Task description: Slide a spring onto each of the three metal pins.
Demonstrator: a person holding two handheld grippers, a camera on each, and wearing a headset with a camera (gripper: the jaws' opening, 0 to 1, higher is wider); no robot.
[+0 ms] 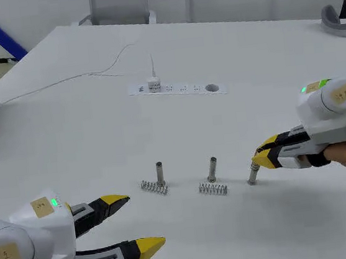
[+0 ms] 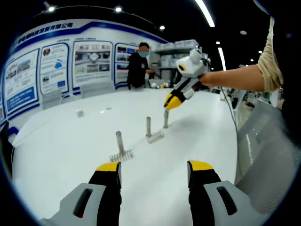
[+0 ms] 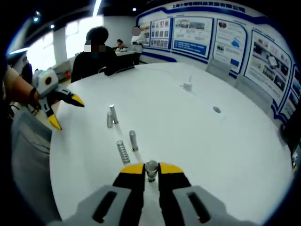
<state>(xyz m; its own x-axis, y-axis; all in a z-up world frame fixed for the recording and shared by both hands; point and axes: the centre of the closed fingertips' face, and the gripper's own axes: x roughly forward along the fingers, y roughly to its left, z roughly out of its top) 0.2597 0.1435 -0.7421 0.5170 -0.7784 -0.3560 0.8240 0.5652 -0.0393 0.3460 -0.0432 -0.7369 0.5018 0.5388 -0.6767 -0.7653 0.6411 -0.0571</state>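
Right gripper (image 3: 151, 170) pinches the pin (image 1: 253, 174) between its tips, jaws almost shut (it looks already sleeved; unsure). Ahead, a spring (image 1: 213, 188) lies by the next pin (image 1: 213, 168), a second spring (image 1: 154, 186) by the farthest pin (image 1: 160, 173): two to go. Left gripper (image 1: 139, 221) gapes, empty.

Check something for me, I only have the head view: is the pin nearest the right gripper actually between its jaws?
Observer: Yes. The right gripper view shows the pin with its top between the two yellow tips of the right gripper.
Operator: Anyone near the table?
Observer: In that same view, a person in dark clothes is at the far edge of the table.
Operator: Other direction?
Observer: The left gripper view shows a person standing by the poster wall, beyond the table.
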